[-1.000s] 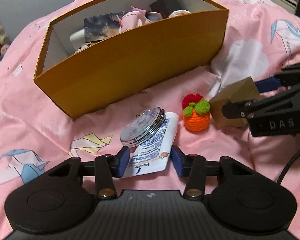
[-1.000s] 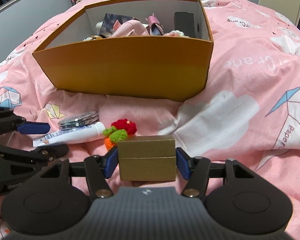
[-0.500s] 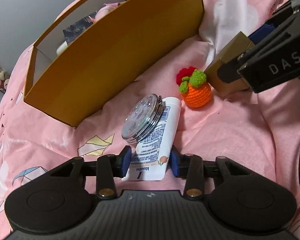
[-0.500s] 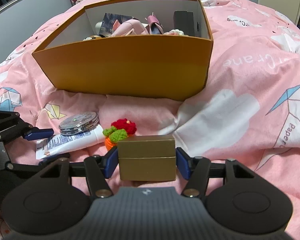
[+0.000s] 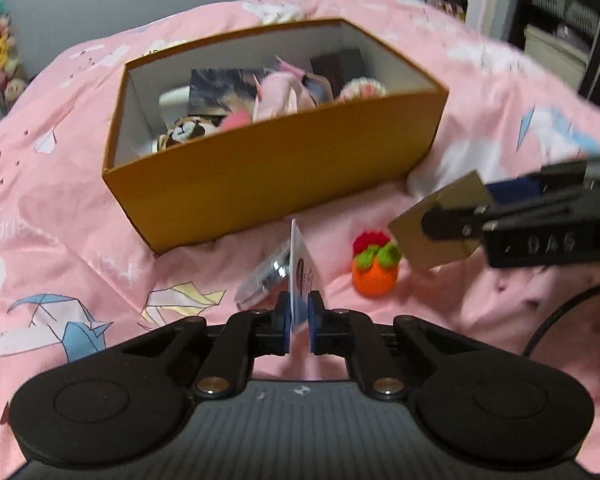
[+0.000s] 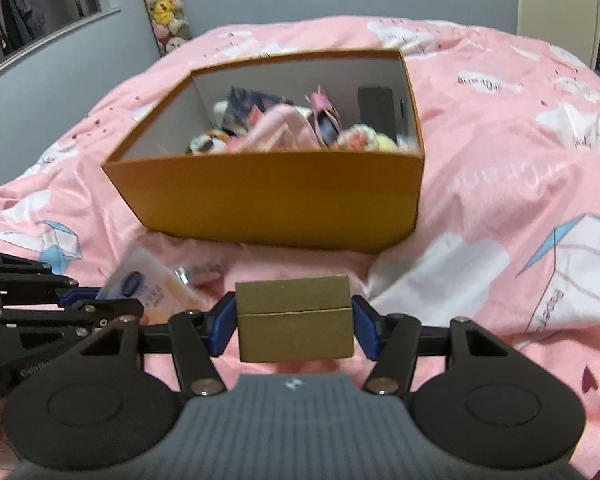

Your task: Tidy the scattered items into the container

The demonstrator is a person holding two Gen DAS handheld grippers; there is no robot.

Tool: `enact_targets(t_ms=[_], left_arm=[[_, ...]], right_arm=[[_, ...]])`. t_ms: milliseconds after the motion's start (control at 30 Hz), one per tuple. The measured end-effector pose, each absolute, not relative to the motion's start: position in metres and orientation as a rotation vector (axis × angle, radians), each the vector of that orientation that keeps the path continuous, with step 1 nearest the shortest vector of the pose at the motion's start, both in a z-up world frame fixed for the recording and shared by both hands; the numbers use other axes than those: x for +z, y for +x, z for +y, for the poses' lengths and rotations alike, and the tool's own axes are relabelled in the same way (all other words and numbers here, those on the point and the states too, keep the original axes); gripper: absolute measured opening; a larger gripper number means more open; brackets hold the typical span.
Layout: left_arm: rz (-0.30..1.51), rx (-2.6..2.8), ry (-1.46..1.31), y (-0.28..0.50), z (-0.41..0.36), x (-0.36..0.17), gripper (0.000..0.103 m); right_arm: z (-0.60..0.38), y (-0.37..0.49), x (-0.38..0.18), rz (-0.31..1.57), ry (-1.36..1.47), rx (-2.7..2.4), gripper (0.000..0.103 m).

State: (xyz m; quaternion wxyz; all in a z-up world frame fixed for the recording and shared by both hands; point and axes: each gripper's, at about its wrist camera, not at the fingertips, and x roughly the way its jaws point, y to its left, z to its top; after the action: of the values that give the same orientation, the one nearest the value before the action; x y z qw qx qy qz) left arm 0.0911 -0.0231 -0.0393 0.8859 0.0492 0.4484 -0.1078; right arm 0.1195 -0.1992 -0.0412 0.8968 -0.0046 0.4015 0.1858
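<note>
My left gripper (image 5: 298, 312) is shut on a white lotion tube (image 5: 300, 256), which stands on edge above the pink quilt. A silver compact mirror (image 5: 260, 280) lies tilted just left of the tube. A crocheted orange fruit (image 5: 376, 268) sits to the right. My right gripper (image 6: 294, 320) is shut on a small gold box (image 6: 292, 300), held above the quilt. The orange cardboard container (image 6: 268, 200) stands beyond both, open-topped, with several soft items inside. In the right wrist view the tube (image 6: 148, 284) and the left gripper (image 6: 100, 300) show at lower left.
The pink quilt (image 5: 80, 240) is rumpled around the container. Plush toys (image 6: 168, 12) hang at the grey wall behind. Dark shelves (image 5: 560, 8) stand at far right. A black cable (image 5: 560, 320) trails from the right gripper.
The left jaws closed on the tube and lifted it, turning it on edge; the compact slid off it. The right gripper rose with the gold box. Both views now look down into the container.
</note>
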Motion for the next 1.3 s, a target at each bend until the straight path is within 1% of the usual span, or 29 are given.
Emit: enact_targets(t_ms=[400,933,1300], left_arm=[[0.871,-0.245,-0.031,0.084,-0.012,-0.009,0.008],[0.793,-0.249,-0.084,0.09,-0.005,0.017,0.008],[0.73,-0.238,-0.086,0.099,0.001,0.036,0.008]], right_arm=[[-0.198,0.117,-0.023,0.793,0.033,0.436,0.062],[-0.187,0.123,0.004,0.711,0.032,0.512,0.062],[-0.181,0.134,0.028,0.62,0.013,0.534,0.062]])
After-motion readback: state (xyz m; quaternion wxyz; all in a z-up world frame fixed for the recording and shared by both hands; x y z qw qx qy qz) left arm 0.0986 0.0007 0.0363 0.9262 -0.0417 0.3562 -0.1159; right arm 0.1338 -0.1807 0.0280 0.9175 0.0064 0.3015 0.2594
